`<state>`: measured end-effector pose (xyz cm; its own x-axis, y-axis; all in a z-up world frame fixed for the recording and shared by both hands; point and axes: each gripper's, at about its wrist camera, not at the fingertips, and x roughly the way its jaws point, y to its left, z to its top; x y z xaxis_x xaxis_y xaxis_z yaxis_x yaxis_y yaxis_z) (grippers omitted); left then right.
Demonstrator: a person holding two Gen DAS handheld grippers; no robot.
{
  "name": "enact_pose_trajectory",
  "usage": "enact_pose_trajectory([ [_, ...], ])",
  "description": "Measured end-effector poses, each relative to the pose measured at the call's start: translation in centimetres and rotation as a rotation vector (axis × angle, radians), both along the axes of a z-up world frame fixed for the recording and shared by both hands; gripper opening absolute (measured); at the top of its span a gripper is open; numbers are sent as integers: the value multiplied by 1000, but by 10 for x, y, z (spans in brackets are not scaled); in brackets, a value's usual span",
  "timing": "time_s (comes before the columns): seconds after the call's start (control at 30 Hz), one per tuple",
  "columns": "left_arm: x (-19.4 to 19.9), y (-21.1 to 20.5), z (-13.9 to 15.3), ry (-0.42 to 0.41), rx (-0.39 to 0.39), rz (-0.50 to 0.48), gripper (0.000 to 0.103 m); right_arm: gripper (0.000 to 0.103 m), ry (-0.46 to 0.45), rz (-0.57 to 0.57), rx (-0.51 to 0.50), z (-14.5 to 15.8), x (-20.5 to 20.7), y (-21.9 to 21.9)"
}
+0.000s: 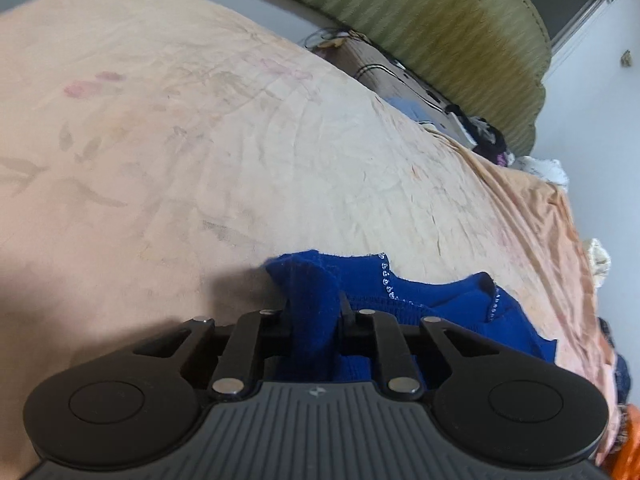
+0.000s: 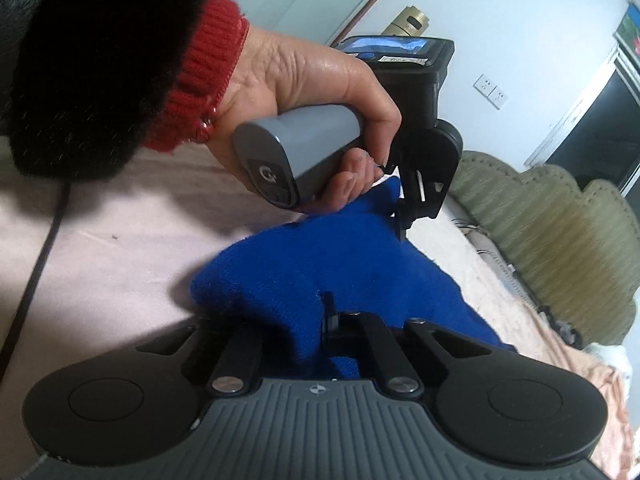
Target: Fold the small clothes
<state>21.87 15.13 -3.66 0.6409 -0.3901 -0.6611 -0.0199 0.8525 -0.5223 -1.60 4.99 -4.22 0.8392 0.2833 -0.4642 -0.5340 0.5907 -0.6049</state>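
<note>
While both of my tongs grip the one blue knit garment (image 1: 420, 300) lying on the peach bedspread (image 1: 200, 140), I judge that I am at the start of a fold, with the cloth pinched but not yet carried over. My left tongs (image 1: 314, 312) are drawn narrow on a bunched edge of the knit near its row of small shiny beads (image 1: 386, 276), and my right tongs (image 2: 320, 316) are likewise closed tight on a fold of the same blue cloth. From the right view I see my left hand (image 2: 312, 80) around the grey handle (image 2: 296, 152) of the other tool, with a red cuff (image 2: 204, 72) and a dark furry sleeve (image 2: 100, 60) above it. Next, I think, both ends should rise together and travel evenly so the knit lands flat rather than twisted. I count one garment, two tongs, one bedspread and one green padded headboard (image 1: 440, 32).
</note>
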Motion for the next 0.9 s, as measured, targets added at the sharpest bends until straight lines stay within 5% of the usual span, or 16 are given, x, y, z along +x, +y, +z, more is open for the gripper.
enact_pose_trajectory([
  [0.37, -15, -59, 65, -95, 344, 3, 14, 5, -57, -38, 211, 49, -19, -54],
  [0.9, -14, -147, 100, -146, 490, -48, 14, 5, -126, -199, 355, 64, -22, -142],
])
